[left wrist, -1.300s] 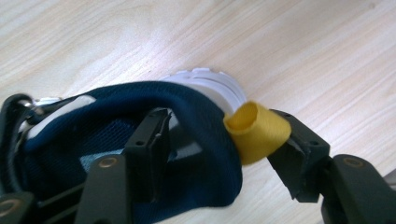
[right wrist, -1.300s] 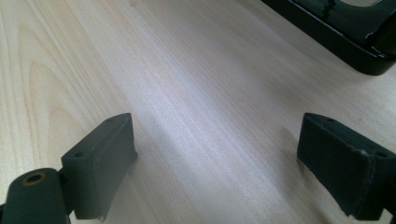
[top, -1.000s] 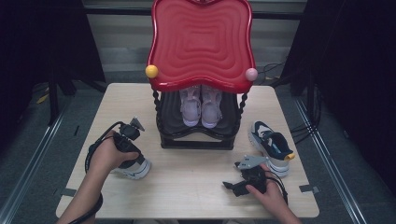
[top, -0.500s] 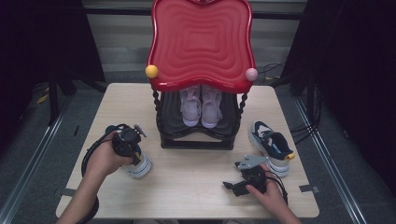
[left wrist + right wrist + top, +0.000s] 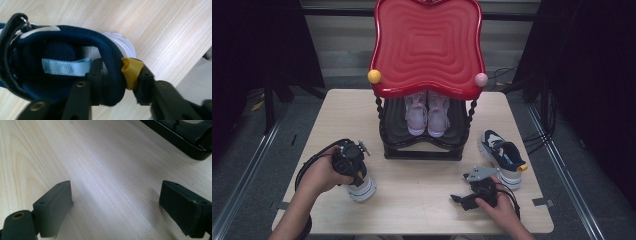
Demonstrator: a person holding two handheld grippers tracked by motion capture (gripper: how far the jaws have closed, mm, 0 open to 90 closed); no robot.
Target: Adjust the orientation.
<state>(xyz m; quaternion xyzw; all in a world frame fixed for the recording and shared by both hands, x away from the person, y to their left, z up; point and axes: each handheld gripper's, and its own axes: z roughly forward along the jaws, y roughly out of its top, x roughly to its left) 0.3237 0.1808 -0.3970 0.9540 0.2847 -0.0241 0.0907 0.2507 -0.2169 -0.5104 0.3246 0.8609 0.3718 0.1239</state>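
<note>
2 shoes (image 5: 427,111) stand inside the rack (image 5: 424,145); 1 shoe (image 5: 503,157) right of it; another (image 5: 361,186) front-left.

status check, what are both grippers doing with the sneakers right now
Left gripper clamped on navy sneaker heel collar, jaws just reopened slightly. Right gripper open, empty, over table. Other sneaker beside the rack. Nothing blocking.

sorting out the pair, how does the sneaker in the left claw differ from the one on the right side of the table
The left sneaker is gripped at its padded heel collar by the left claw; the right sneaker lies free beside the right hand. The left sneaker sits near the table's front edge; the right sneaker lies beside the black rack. Both are navy with white soles and a yellow heel tab.
</note>
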